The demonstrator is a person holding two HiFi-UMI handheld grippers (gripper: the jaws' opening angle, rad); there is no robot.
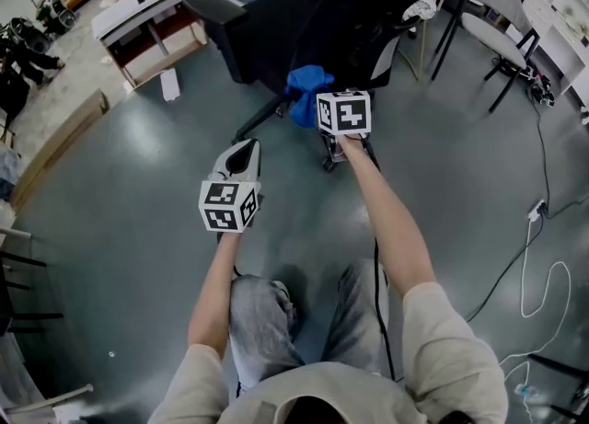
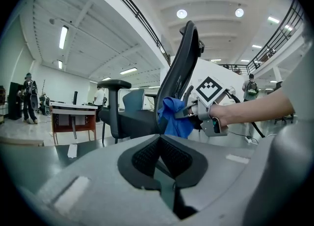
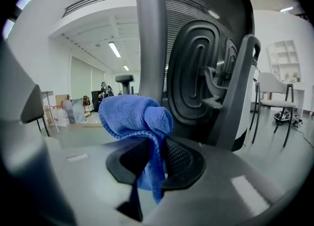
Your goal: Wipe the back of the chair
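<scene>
Shut and empty, the left tongs (image 2: 161,157) are held idle at centre left of the head view. The right tongs (image 3: 149,163) are clamped on a crumpled blue microfibre cloth (image 3: 133,114), held at the lower part of the black mesh chair back (image 3: 196,68) at upper centre. Most of the back is judged left to wipe.

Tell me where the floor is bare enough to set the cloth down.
Bare floor lies between the left gripper and the wooden board. It is crowded around the chair base and by the cables at right.
</scene>
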